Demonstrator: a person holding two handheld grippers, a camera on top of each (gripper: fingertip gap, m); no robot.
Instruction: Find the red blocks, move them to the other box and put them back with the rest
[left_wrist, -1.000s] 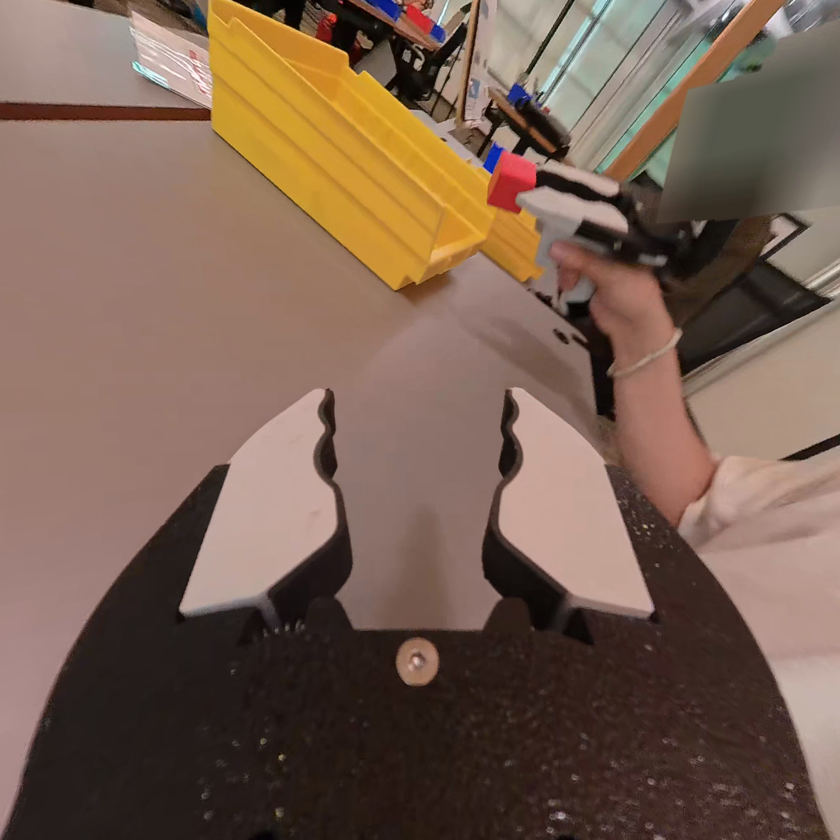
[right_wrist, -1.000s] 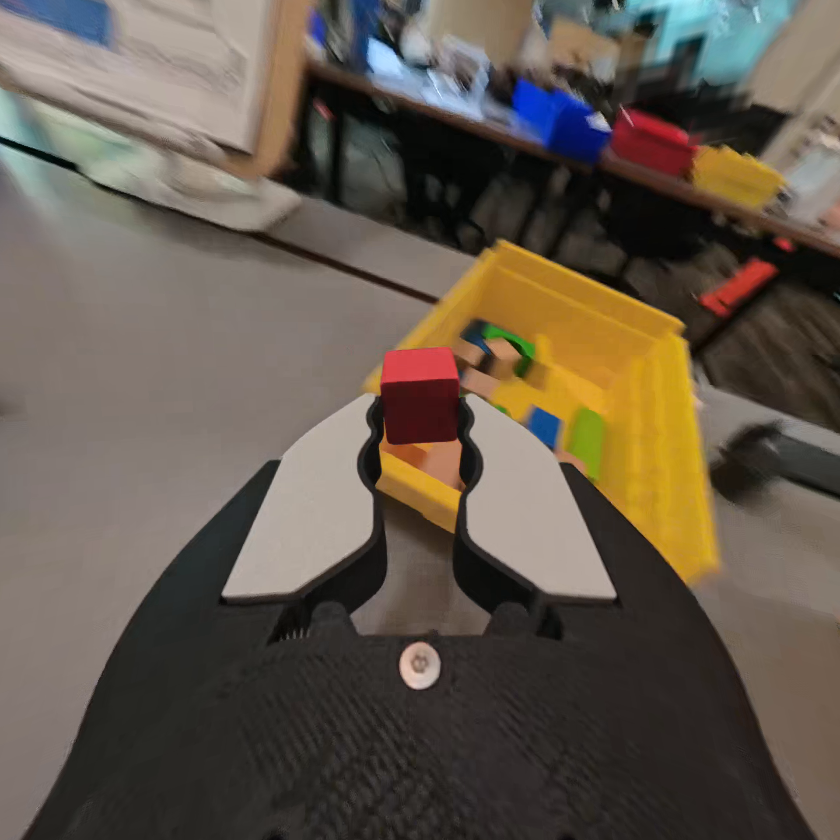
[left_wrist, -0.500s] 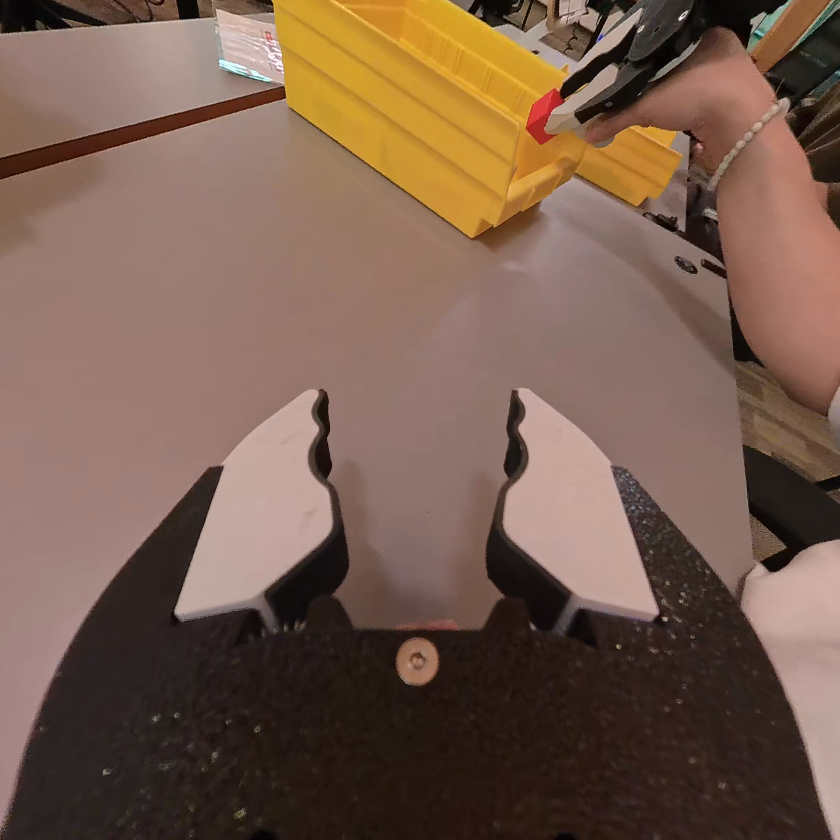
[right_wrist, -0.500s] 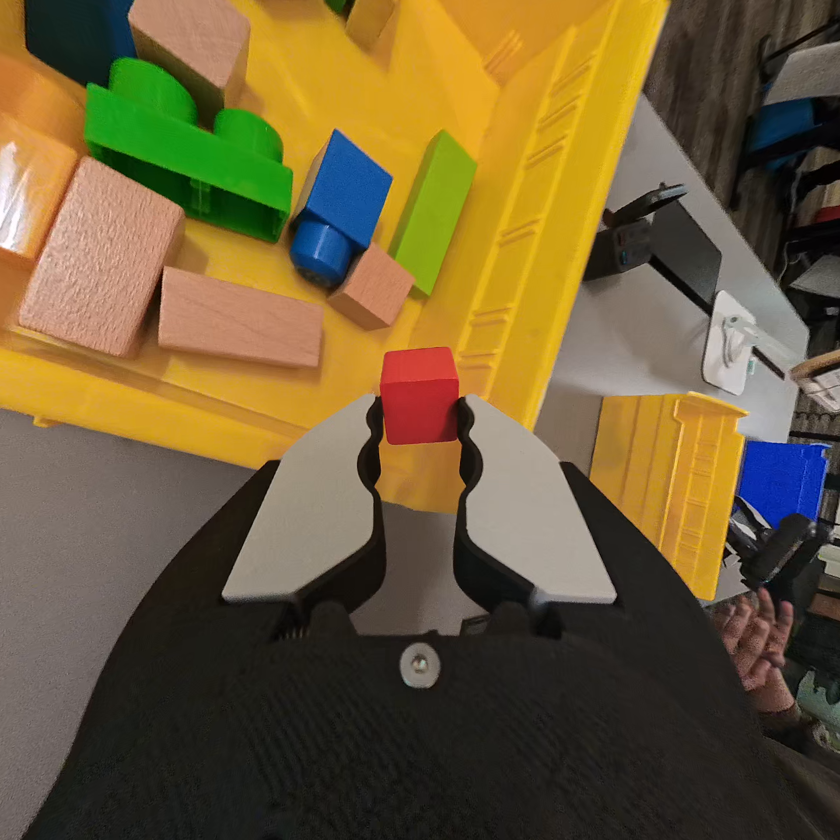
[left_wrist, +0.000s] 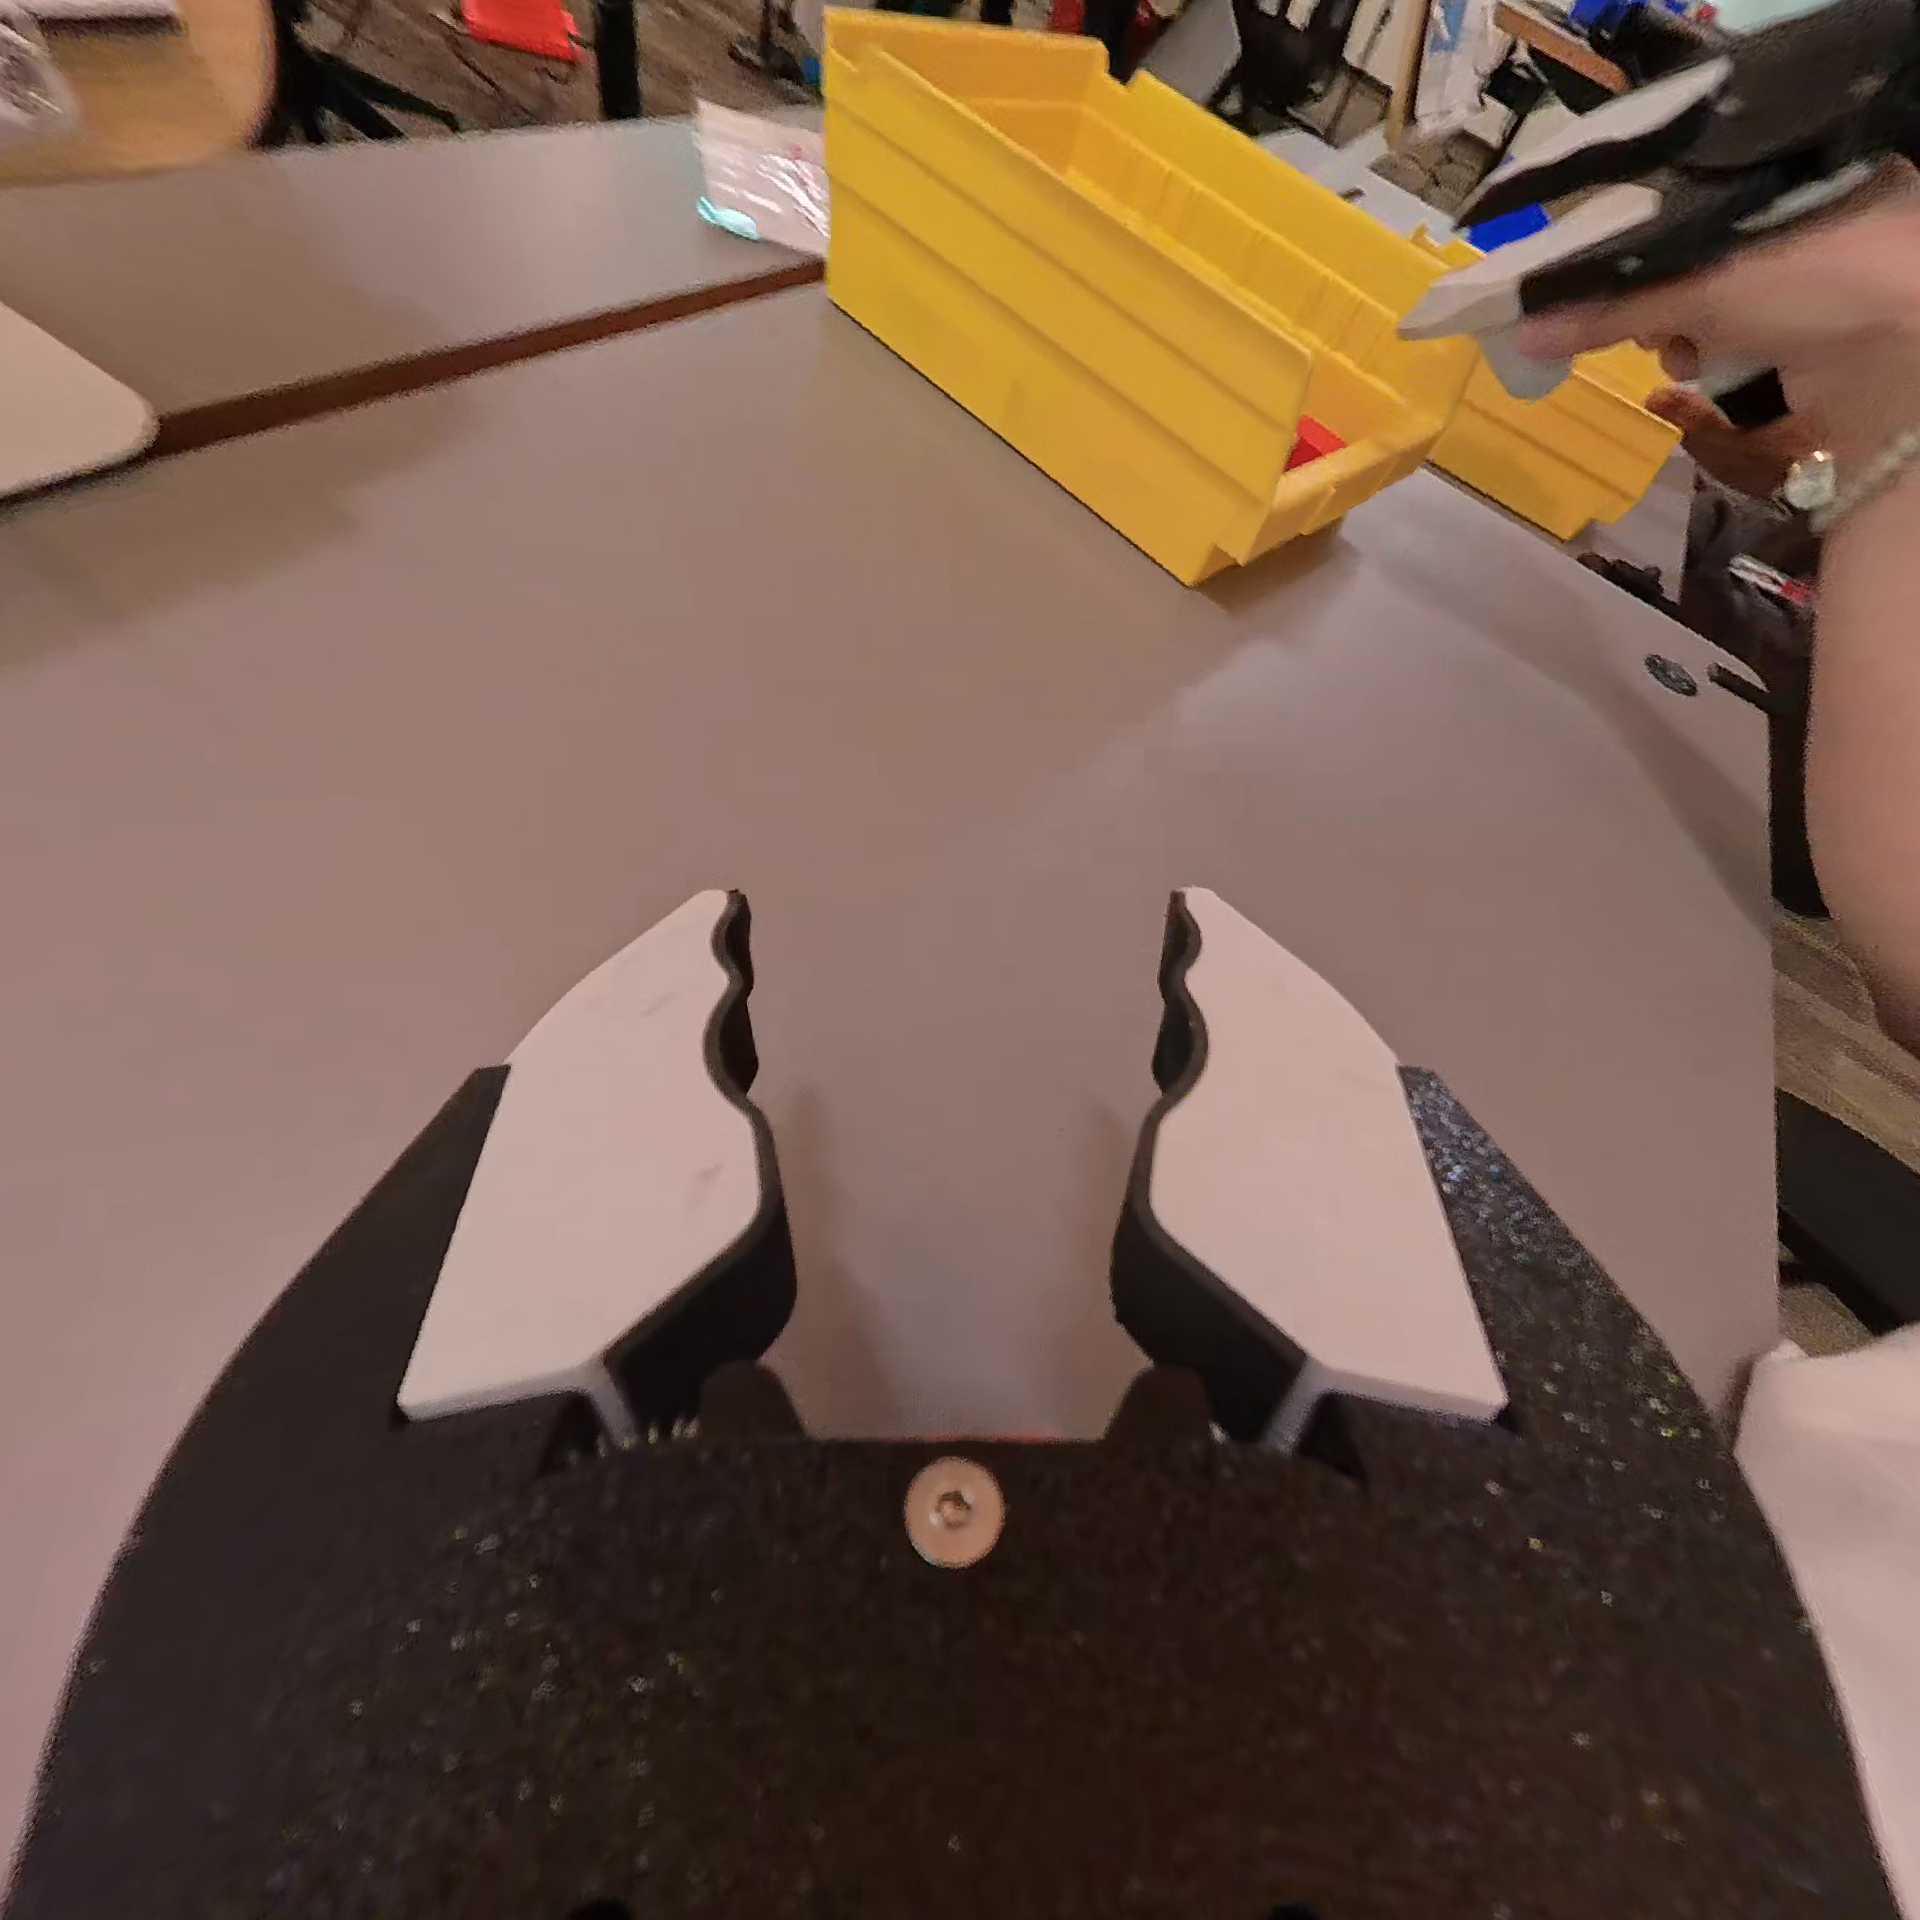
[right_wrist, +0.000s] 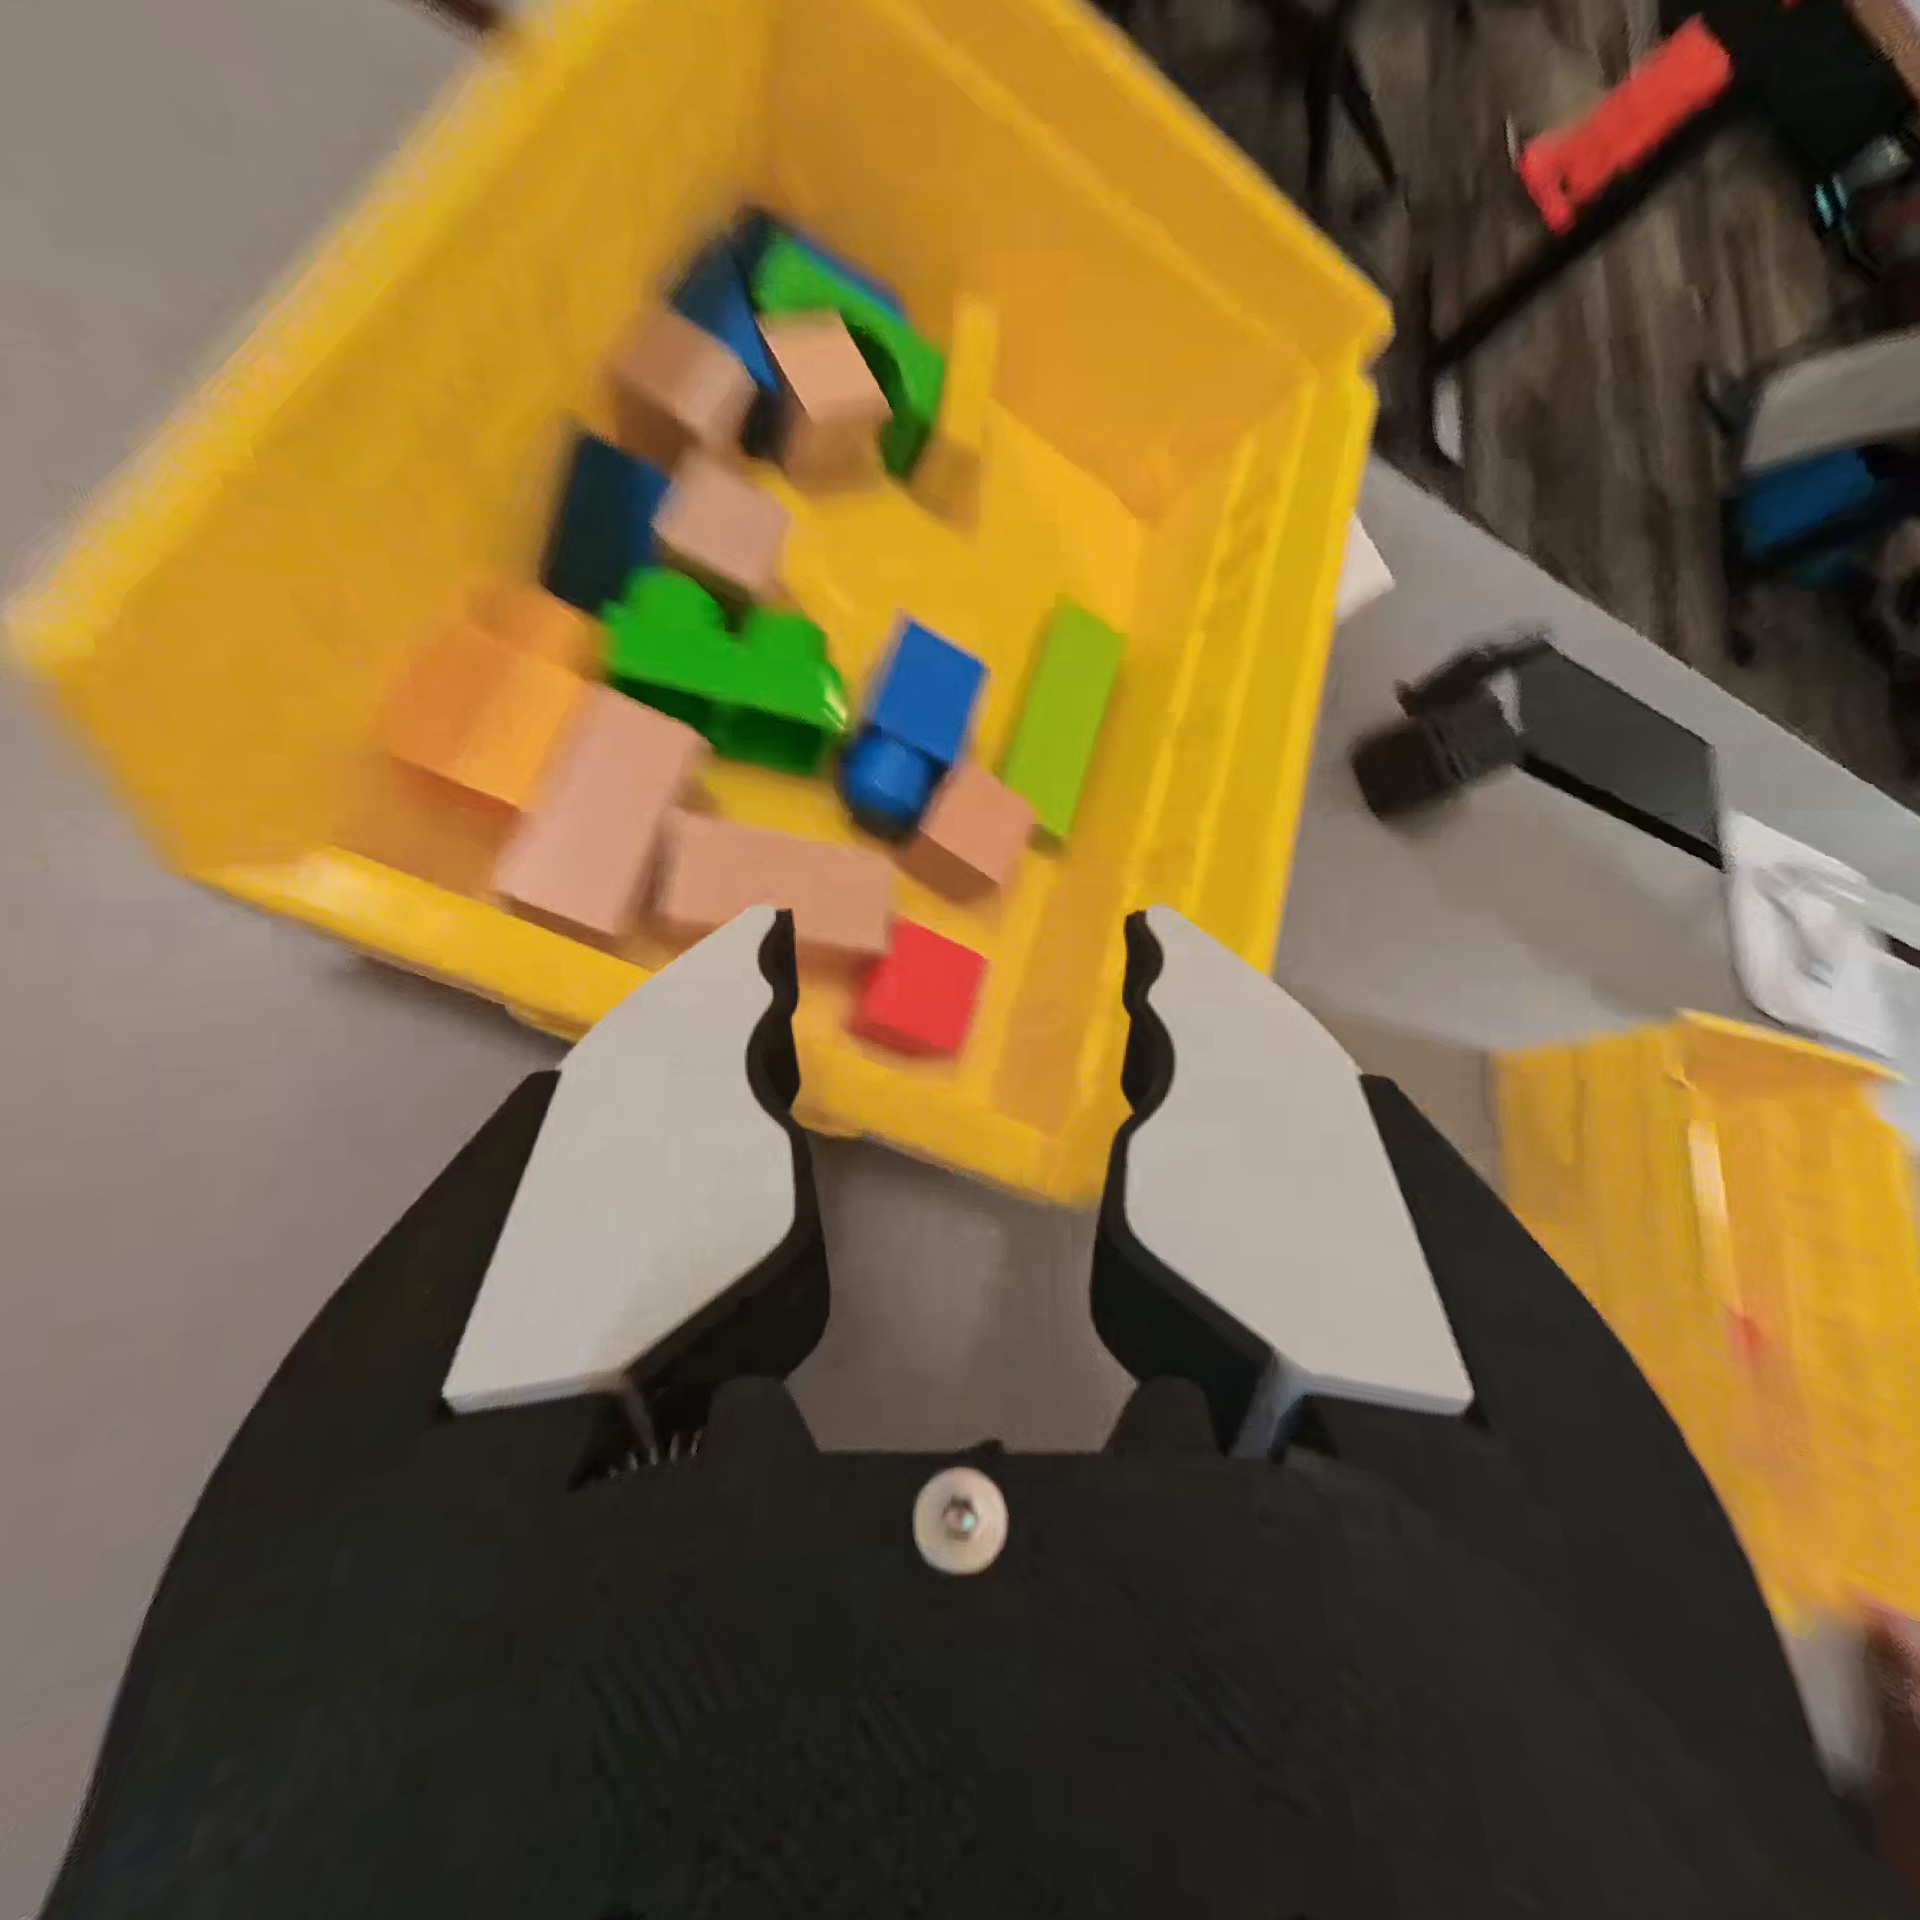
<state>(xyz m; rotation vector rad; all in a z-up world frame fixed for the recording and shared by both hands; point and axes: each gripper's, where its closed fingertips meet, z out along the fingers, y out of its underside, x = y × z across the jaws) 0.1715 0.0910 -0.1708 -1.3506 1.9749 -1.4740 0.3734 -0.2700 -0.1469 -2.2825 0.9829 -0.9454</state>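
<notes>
Red block (right_wrist: 920, 987) now lies freed in the yellow box (right_wrist: 1226, 727) among the rest. Our right gripper (right_wrist: 961, 925) has released, jaws apart; left gripper (left_wrist: 956, 904) gapes bare over the surface (left_wrist: 727, 675).

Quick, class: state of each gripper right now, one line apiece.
Left gripper: open, nothing between its fingers, above the bare table.
Right gripper: open, holding nothing; the red block lies in the yellow box below it.

Motion blur is smearing the blocks in the yellow bin (right_wrist: 343, 499), so the shapes at its far end (right_wrist: 790, 343) are running together. A second yellow bin (right_wrist: 1704, 1247) is running off the right edge, blurred. In the left wrist view, the bin wall (left_wrist: 1091, 343) is hiding all but a corner of a red block (left_wrist: 1311, 445).
</notes>
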